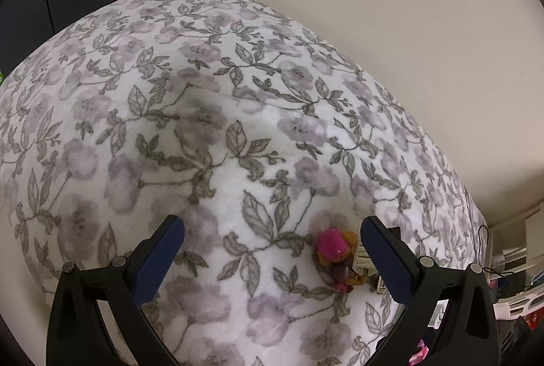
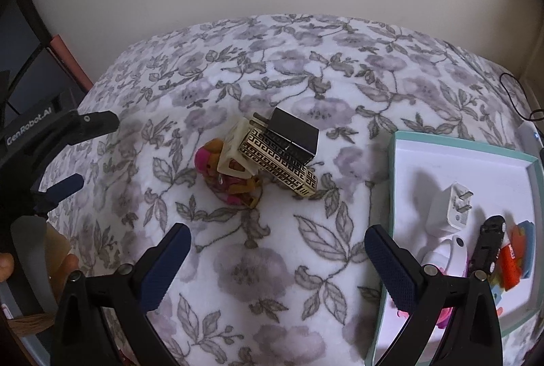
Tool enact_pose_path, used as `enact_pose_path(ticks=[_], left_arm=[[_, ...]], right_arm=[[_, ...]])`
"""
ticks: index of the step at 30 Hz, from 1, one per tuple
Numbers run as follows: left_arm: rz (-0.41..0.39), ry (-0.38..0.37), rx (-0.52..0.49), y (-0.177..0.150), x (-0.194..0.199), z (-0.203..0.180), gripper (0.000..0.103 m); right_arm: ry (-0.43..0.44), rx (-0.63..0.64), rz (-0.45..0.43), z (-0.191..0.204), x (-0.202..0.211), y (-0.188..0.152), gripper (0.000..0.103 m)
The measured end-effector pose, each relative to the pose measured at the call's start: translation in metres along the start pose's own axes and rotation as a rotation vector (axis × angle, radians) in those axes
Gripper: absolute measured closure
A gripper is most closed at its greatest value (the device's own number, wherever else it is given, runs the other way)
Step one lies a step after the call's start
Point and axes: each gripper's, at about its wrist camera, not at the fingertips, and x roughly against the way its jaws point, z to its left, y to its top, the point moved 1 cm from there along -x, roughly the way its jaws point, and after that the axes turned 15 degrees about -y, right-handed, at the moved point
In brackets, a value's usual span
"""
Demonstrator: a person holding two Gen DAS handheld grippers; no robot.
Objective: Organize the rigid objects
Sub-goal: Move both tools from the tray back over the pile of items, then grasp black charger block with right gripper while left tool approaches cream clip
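Note:
A small pile lies on the floral blanket point(image 2: 272, 264): a pink and orange toy figure point(image 2: 212, 168), a cream block point(image 2: 234, 151), a gold-patterned box point(image 2: 278, 165) and a black charger point(image 2: 294, 134) on top. My right gripper point(image 2: 277, 247) is open and empty, a little short of the pile. In the left wrist view my left gripper point(image 1: 272, 240) is open and empty, with the toy figure point(image 1: 335, 250) just inside its right finger point(image 1: 387, 260). The left gripper also shows at the left edge of the right wrist view point(image 2: 64, 158).
A teal-rimmed white tray point(image 2: 459, 155) sits to the right and holds a white charger point(image 2: 448, 213), a black toy car point(image 2: 489, 243), a white band and coloured pieces. A pale wall stands behind the bed. Clutter shows past the bed's right edge point(image 1: 510, 291).

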Motion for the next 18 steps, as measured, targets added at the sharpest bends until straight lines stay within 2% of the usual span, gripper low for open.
enact_pose_path(ticks=[6,11,14,17,18], left_arm=[[0.017,-0.032,0.002,0.005,-0.011,0.001,0.0],[0.079,-0.071,0.006,0.003,-0.031,0.0,0.0],[0.126,-0.087,-0.003,0.0,-0.042,-0.006,0.0],[0.17,-0.1,-0.007,-0.003,-0.055,-0.012,0.0],[0.184,-0.096,-0.007,-0.004,-0.06,-0.013,0.0]], right_arm=[[0.01,-0.045,0.005,-0.012,-0.011,0.015,0.0],[0.002,-0.067,-0.007,-0.021,-0.017,0.025,0.0],[0.018,-0.094,0.005,-0.026,-0.024,0.032,0.008],[0.036,-0.105,0.015,-0.026,-0.033,0.037,0.009],[0.037,-0.101,0.019,-0.024,-0.036,0.038,0.012]])
